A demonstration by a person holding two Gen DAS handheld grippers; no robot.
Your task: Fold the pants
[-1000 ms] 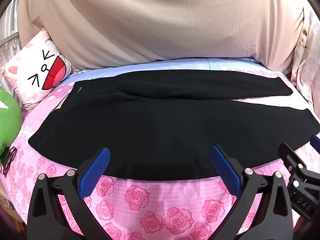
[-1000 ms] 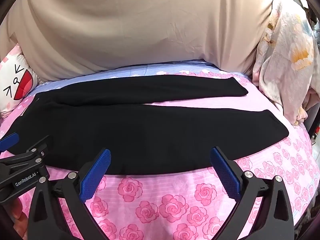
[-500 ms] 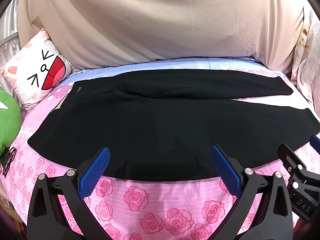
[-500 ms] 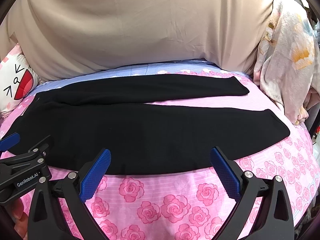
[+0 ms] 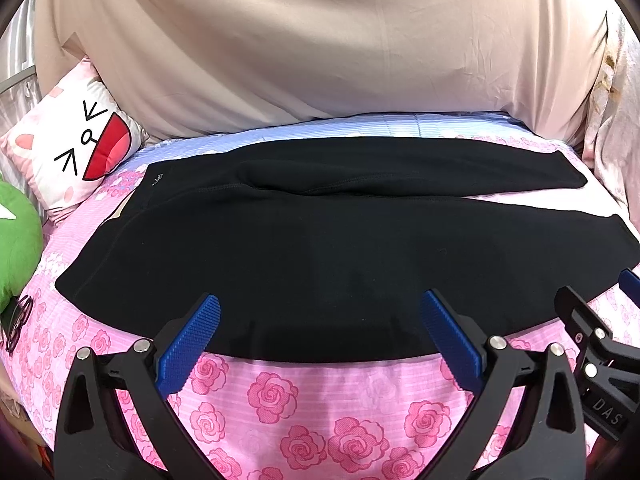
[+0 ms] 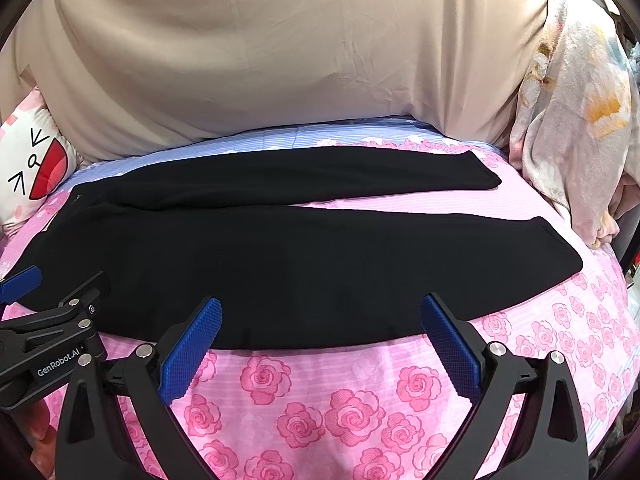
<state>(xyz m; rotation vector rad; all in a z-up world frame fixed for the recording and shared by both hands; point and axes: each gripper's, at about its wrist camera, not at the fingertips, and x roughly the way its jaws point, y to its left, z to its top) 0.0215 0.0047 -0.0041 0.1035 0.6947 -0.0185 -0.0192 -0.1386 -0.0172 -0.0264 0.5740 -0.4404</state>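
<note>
We hold our left gripper [image 5: 320,334] and right gripper [image 6: 320,334] with jaws wide apart, empty, near the black pants [image 6: 280,256], ready to pinch its near edge.

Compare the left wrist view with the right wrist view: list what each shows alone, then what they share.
Only the left wrist view shows the green plush and the eyeglasses at the bed's left edge. Only the right wrist view shows the floral blanket heaped on the right. Both show the black pants spread flat on the rose-print sheet, the cartoon pillow, and both tongs open: left tongs, right tongs.
</note>
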